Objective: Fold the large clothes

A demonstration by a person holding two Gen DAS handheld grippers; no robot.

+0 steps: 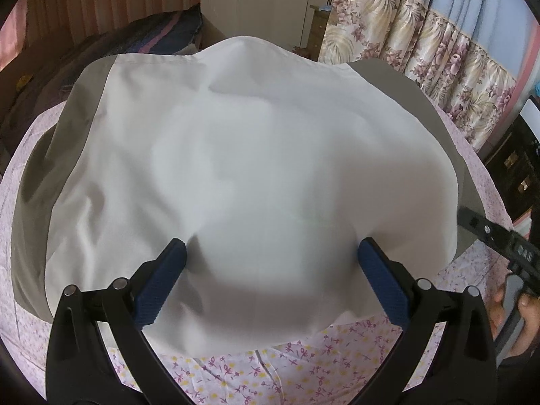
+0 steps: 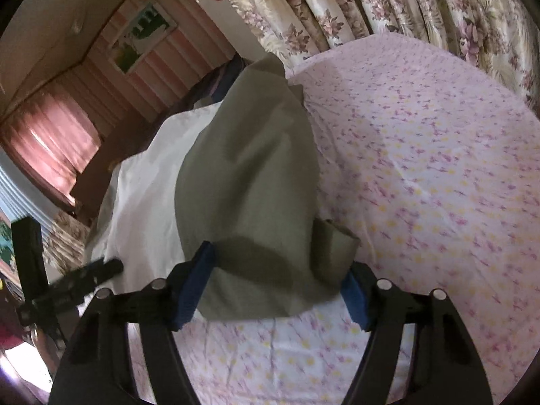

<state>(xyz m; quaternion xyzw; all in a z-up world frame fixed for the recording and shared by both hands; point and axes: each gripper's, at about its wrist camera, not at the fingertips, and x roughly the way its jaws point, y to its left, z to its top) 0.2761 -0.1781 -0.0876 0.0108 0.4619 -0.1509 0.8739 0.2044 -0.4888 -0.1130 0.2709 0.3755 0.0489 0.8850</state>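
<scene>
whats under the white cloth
A grey-green layer shows past its edges, and the floral sheet lies below both. What sits beneath the middle of the white cloth is covered.

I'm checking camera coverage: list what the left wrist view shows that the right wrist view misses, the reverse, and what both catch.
Only the left wrist view shows the wooden cabinet and the person's hand at the right edge.

Only the right wrist view shows the wall picture, the pink curtain and the garment's bunched olive corner.

Both show the white and olive garment, the floral bedsheet, the flowered curtains and open tongs straddling the cloth: left tongs, right tongs.
</scene>
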